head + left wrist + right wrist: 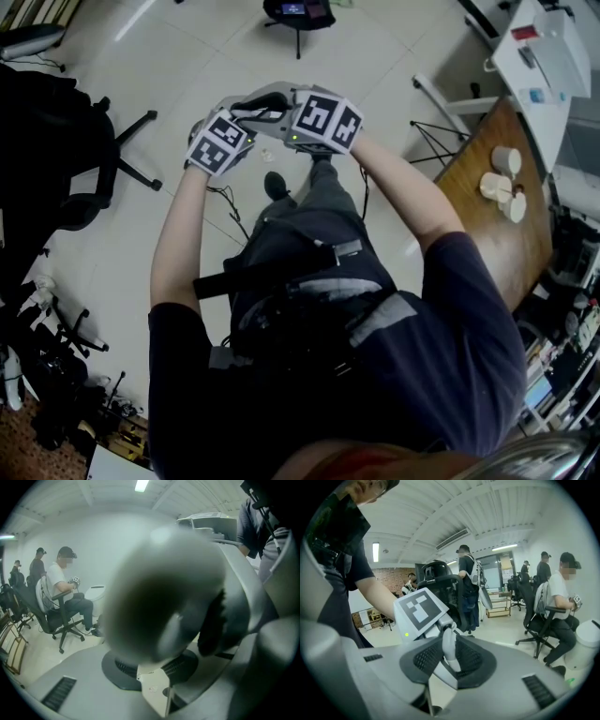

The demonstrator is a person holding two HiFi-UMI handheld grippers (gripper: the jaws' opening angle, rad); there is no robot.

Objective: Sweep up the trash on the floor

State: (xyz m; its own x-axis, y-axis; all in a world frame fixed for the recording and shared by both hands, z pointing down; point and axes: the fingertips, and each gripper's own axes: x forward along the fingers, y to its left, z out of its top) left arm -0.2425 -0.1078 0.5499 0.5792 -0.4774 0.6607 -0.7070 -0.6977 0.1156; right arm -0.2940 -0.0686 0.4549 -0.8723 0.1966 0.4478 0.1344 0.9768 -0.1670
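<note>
The person holds both grippers close together at chest height over the pale tiled floor (187, 56). My left gripper (239, 117) carries its marker cube (217, 141), and my right gripper (272, 101) carries its cube (323, 120). They point at each other. In the left gripper view a blurred grey body (159, 592) fills the middle; below it the left gripper (157, 686) shows a pale gap between its jaws. The right gripper (438, 681) also stands slightly apart. The left gripper's cube (419, 611) and one pale finger (449, 648) hang over that gap. No broom or trash shows.
A black office chair (66, 159) stands at the left and a wooden table (497, 225) with white cups (506, 161) at the right. A black stand (298, 14) is ahead, and cables and clutter (56, 375) lie at lower left. Seated people (65, 583) (562, 602) are nearby.
</note>
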